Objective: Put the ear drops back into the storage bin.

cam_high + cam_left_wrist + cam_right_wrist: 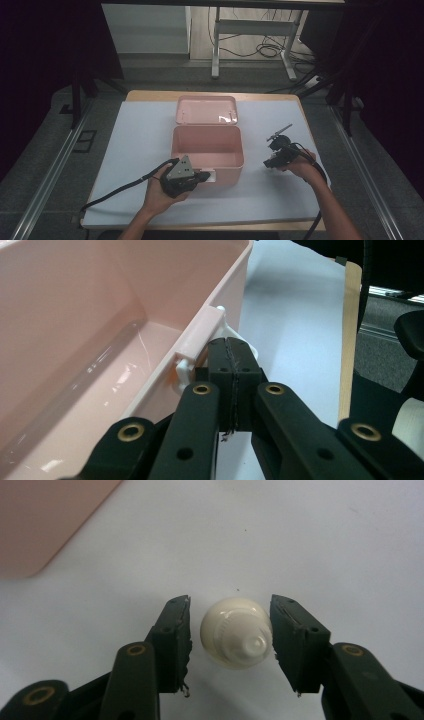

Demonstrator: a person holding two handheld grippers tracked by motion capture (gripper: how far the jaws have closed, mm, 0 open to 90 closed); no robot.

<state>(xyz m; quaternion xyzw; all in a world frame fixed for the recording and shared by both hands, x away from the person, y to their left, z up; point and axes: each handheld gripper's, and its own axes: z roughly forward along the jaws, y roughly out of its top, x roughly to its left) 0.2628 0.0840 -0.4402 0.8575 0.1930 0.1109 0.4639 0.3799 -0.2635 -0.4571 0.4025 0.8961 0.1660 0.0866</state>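
Observation:
An open pink box [234,150] stands mid-table, and its lid [206,110] lies flat behind it. My left gripper [205,176] rests at the box's near wall [165,370]. Its jaws are shut, tips [231,347] against the white clasp [184,371]; I cannot tell whether the clasp is pinched. To the right of the box, my right gripper [273,161] points down at the white sheet. Its jaws [230,611] are open, with a small white rounded bottle [235,632] standing between them. The right pad is close against the bottle, and a gap shows on the left side.
A white sheet [140,140] covers the wooden table [150,94]. The pink box's corner [45,520] lies up and to the left in the right gripper view. Cables trail from both grippers toward the near edge. Dark floor and rails surround the table.

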